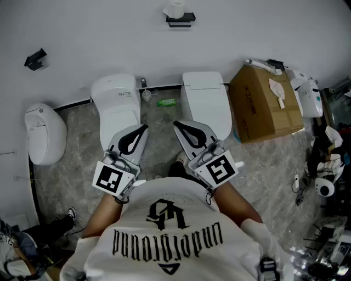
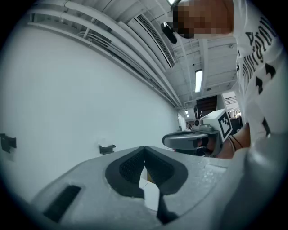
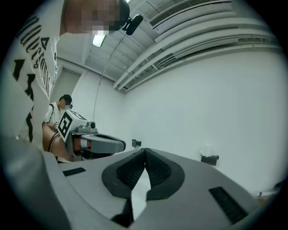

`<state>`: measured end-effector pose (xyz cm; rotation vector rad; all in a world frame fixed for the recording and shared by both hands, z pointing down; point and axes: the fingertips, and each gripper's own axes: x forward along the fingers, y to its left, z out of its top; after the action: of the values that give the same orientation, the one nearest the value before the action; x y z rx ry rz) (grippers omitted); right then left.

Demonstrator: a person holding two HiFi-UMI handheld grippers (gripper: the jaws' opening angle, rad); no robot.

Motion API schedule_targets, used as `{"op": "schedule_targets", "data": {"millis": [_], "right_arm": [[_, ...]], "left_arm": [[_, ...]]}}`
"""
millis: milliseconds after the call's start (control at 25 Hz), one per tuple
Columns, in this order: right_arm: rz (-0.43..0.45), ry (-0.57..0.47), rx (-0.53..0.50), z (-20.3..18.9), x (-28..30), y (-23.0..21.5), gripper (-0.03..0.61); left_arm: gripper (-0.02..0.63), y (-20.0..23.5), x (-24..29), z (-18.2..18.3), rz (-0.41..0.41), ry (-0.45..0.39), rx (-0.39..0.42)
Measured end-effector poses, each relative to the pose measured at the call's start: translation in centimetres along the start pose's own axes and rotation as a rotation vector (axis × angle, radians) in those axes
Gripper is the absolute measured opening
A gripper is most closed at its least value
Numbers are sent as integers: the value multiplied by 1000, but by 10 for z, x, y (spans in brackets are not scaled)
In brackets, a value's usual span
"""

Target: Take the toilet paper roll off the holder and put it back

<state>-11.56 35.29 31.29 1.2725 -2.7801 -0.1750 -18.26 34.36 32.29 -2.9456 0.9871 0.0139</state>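
A white toilet paper roll (image 1: pixel 175 9) sits on a black holder (image 1: pixel 180 21) high on the white wall, far ahead of both grippers. My left gripper (image 1: pixel 144 128) and right gripper (image 1: pixel 176 124) are held side by side close to my chest, pointing toward the wall, well short of the roll. Both are shut with nothing between the pads. In the right gripper view the holder (image 3: pixel 209 158) shows right of the shut jaws, with the pale roll (image 3: pixel 207 150) faint above it. The left gripper view shows the holder (image 2: pixel 107 148) small on the wall.
Two white toilets (image 1: pixel 116 104) (image 1: pixel 206 101) stand on the floor below the holder, with a green bottle (image 1: pixel 166 102) between them. A third white fixture (image 1: pixel 44 131) is at the left, and a cardboard box (image 1: pixel 266 104) and clutter at the right. Another black bracket (image 1: pixel 35 58) is on the wall.
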Motion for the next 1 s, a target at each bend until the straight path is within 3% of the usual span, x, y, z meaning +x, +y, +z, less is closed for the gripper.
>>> {"op": "schedule_targets", "data": {"millis": [520, 840, 1000], "right_arm": [[-58, 37, 44, -36, 9, -98, 12], [-49, 26, 36, -48, 5, -193, 12], [-47, 16, 79, -55, 5, -247, 12]], "left_arm": [[12, 32, 82, -25, -23, 34, -28], [12, 49, 164, -40, 3, 60, -47], [12, 56, 202, -38, 27, 57, -90]]}}
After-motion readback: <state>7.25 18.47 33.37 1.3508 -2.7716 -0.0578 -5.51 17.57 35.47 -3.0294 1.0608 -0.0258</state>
